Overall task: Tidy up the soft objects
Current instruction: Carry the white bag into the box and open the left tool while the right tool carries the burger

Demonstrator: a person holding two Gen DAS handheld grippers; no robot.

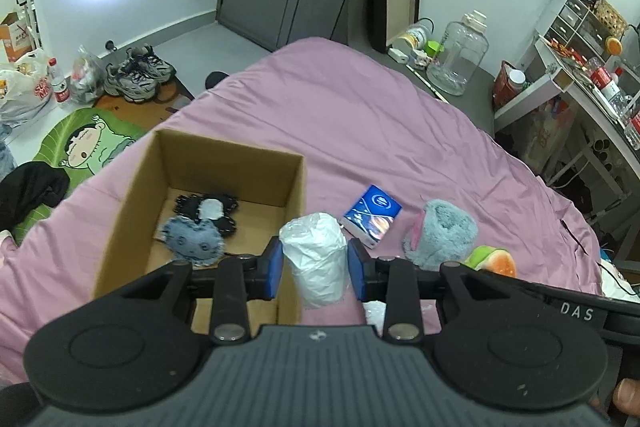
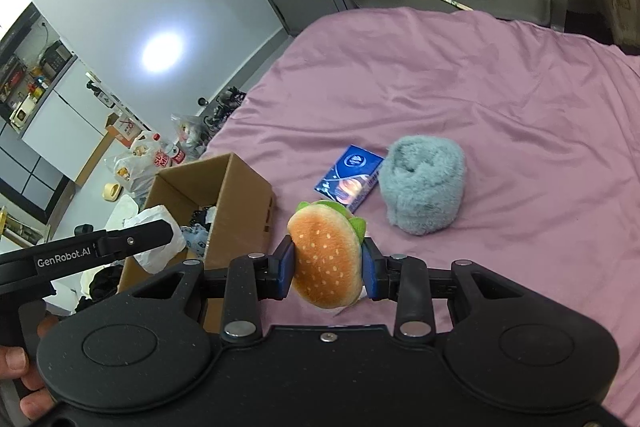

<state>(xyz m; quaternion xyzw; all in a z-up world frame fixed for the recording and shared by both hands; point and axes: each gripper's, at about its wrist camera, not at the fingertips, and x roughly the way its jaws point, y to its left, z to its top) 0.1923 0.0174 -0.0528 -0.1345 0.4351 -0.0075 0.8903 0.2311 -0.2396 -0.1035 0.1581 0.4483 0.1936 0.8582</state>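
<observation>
- Left gripper (image 1: 315, 269): the blue pads are closed against both sides of a crumpled white plastic bundle (image 1: 314, 259), which stands upright between them at lower centre of the left wrist view. The side grip keeps its loose film gathered.
- The bundle hangs at the right wall of the cardboard box (image 1: 200, 195), open-topped at centre left of the frame. Judged purpose: carry over the rim for release inside.
- Box contents: a grey-blue fabric patch (image 1: 193, 241) and a black-and-white fabric piece (image 1: 208, 211) lie on its floor, which marks the box as the collection point.
- Right gripper (image 2: 327, 265): closed on a plush hamburger (image 2: 326, 259), held on edge with the seeded bun facing the camera at lower centre of the right wrist view, clear of the bed.
- Still on the purple bed sheet (image 2: 480, 87): a fluffy grey-blue plush (image 2: 422, 187) right of centre and, touching it on the left, a blue packet (image 2: 349, 177). Both are judged pending.
</observation>
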